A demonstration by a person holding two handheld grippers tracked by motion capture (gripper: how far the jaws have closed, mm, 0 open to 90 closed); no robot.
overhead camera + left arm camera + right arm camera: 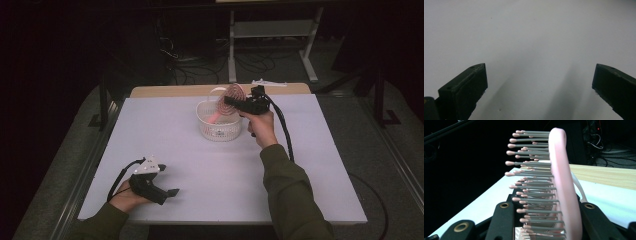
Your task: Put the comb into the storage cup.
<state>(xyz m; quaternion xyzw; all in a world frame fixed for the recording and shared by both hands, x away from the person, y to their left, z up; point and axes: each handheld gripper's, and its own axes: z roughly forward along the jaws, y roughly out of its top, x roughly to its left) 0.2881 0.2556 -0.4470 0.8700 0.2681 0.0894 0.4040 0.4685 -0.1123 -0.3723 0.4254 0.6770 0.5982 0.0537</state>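
The right tongs [231, 101] pinch a pink hairbrush [231, 96] by its head, one jaw against the bristle side and the other against the smooth back, as the right gripper view shows. The brush hangs over the white basket [218, 131] at about twelve o'clock on the surface [220, 170], its long axis slanting down from the head so the handle dips inside the rim. Judging by that tilt, the brush goes either down into the basket or up out of it. The left tongs [169, 194] rest spread and empty at seven o'clock, well apart from the basket, so the right hand is nearer.

The hairbrush [559, 185] handle is cut off at the bottom edge
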